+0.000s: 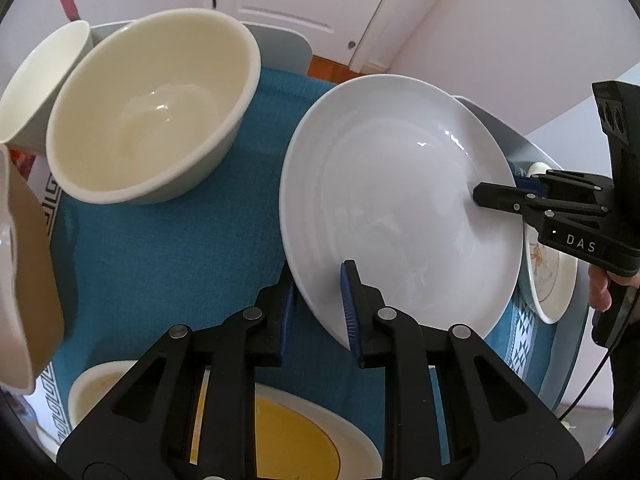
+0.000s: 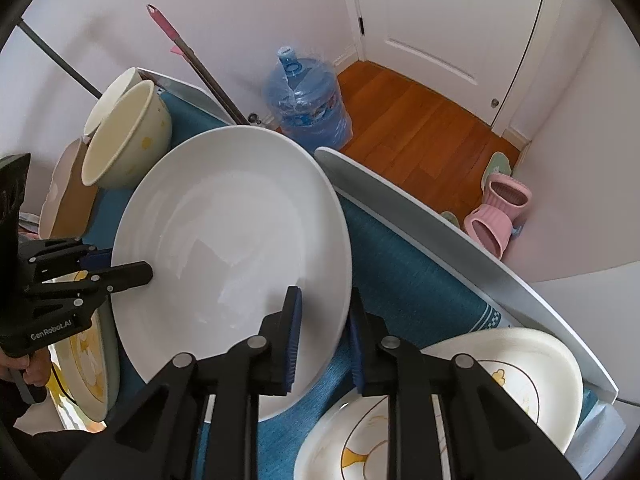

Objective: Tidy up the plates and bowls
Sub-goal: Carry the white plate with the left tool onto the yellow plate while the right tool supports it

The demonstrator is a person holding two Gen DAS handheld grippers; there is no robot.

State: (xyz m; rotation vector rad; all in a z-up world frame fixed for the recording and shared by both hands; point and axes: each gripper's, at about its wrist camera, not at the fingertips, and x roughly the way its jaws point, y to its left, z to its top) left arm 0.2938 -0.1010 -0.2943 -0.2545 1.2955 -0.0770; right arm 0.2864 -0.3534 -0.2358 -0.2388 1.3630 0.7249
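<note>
A large round white ceramic plate [image 1: 396,208] lies on the teal woven cloth [image 1: 160,248] that covers the table, reaching toward the table's grey far edge [image 2: 460,240]. The left gripper [image 1: 318,312] is clamped on one side of the plate's rim, with one blue pad [image 1: 350,312] on the upper face and the other finger under the edge. The right gripper [image 2: 324,344] is clamped on the opposite side of the rim in the same way, its blue-padded fingers [image 2: 294,340] closed over the edge.

Toward the table's far left corner a deep cream-coloured bowl [image 1: 152,108] stands tilted against a second pale bowl [image 1: 40,80]. A tan scalloped dish [image 1: 24,280] sits at the left edge. At the near edge lies a cream plate with a yellow centre [image 1: 296,440], and at the right edge two cream plates with a yellow duck print [image 2: 520,380] overlap.
</note>
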